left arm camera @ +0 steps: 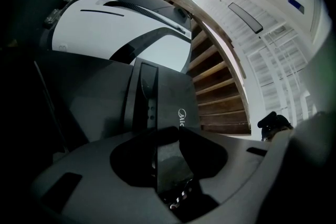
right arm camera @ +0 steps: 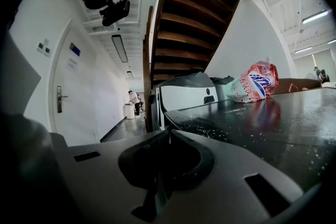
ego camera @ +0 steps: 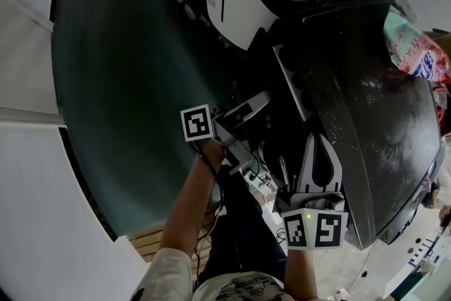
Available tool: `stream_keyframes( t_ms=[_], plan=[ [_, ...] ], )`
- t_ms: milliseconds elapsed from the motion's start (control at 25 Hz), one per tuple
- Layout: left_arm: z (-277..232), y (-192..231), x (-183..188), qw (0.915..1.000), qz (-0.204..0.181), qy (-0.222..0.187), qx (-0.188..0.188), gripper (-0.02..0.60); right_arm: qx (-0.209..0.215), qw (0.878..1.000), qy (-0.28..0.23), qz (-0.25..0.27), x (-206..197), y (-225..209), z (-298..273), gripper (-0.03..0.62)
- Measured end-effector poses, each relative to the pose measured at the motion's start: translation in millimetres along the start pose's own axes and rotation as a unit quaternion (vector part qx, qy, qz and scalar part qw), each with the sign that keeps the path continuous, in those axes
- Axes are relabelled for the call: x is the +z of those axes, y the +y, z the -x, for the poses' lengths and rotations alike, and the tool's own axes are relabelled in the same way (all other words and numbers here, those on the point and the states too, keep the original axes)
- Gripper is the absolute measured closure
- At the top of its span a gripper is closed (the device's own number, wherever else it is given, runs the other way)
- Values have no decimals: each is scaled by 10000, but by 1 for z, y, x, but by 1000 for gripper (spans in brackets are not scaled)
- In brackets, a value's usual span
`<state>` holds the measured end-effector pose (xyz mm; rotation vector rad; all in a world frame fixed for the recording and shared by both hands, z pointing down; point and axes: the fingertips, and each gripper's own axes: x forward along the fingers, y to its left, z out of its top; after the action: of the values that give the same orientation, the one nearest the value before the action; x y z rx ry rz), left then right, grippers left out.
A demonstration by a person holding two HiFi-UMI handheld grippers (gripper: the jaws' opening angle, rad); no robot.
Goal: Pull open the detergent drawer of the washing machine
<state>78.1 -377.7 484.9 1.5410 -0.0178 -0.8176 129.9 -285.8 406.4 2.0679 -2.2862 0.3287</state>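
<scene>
The left claw (left arm camera: 168, 136) is nipped on the front panel of the detergent drawer (left arm camera: 164, 94). The panel's long axis runs from the claw toward 12 o'clock, so the pull is judged to go straight back along the claw's own line. The right claw (right arm camera: 167, 132) is pressed together and empty. It sits over the washing machine top (right arm camera: 273, 128), with a pink printed bag (right arm camera: 258, 83) at 2 o'clock. No obstruction is seen.

This looks like a laundry corner in a larger building, not a home. A dark grey washing machine (left arm camera: 157, 97) and a white rounded washing machine (left arm camera: 121, 29) stand under a brown wooden staircase (right arm camera: 184, 23). Beside them runs a long white corridor (right arm camera: 113, 113) with strip ceiling lamps (right arm camera: 119, 48). A pink-and-white printed bag (right arm camera: 257, 84) lies at the far edge of the dark glossy worktop (right arm camera: 262, 128).
</scene>
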Motion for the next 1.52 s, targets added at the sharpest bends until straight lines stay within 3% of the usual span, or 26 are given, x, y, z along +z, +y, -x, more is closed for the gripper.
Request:
stream_keyframes(
  t_ms=[400,1520],
  plan=[
    [27,-14,2,9999,-46,-128,36,437,-63,10000,-8,-31,0,0,8,576],
    [81,-42,5,9993,-154,-349,27,437,283,9996,64,54,-8,33,15,571]
  ],
)
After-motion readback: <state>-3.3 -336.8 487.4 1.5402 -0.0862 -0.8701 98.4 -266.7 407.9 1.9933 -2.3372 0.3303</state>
